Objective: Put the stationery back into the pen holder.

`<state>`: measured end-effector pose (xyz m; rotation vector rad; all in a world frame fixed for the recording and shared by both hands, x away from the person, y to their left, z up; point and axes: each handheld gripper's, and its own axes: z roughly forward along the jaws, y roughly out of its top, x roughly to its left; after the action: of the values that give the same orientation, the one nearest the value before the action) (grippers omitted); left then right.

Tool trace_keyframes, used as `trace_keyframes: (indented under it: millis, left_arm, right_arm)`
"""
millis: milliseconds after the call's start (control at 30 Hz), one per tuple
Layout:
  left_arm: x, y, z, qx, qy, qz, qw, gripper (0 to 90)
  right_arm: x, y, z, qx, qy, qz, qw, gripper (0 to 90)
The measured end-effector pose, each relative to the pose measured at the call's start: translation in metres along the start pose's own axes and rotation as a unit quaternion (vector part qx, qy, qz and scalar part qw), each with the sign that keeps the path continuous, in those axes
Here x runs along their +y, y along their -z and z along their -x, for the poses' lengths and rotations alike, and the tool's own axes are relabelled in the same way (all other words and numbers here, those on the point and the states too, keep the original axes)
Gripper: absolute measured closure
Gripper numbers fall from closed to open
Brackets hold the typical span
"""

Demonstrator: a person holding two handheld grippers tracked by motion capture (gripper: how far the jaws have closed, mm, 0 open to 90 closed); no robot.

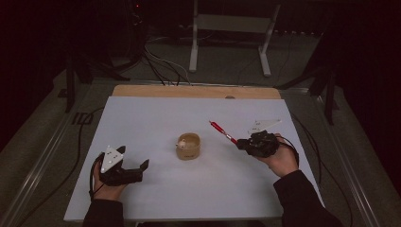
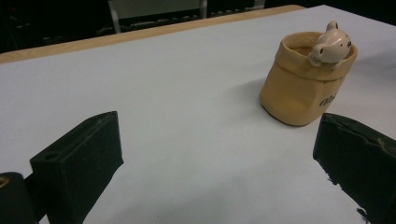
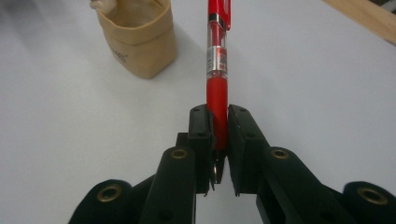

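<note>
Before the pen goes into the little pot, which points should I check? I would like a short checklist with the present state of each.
1. Red pen clamped in right gripper: ok.
2. Pen sits straight between the jaws: ok.
3. Tan pot upright on the table: ok.
4. Pot mouth free for the pen: cannot tell; a small animal figure sits at the rim.
5. Left gripper open, apart from the pot: ok.

— What are you holding?
— A red pen (image 3: 218, 70) with a clear band and silver ring, clamped near one end, its length slanting up over the table.
— And the cup (image 1: 188, 146)?
— Tan, shaped like a paper bag, upright mid-table, a small pale bear figure (image 2: 329, 45) peeking over its rim. It stands apart from your pen.
</note>
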<state>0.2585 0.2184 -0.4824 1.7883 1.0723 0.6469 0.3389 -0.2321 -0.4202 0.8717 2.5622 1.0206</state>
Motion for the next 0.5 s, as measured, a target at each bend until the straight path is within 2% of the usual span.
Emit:
trace_keyframes:
  millis: [500]
  left_arm:
    - [0.0, 0.0, 0.0, -0.001, -0.001, 0.0, 1.0, 1.8]
  right_arm:
    - [0.019, -0.006, -0.019, 0.014, 0.031, -0.01, 0.9994, 80.9]
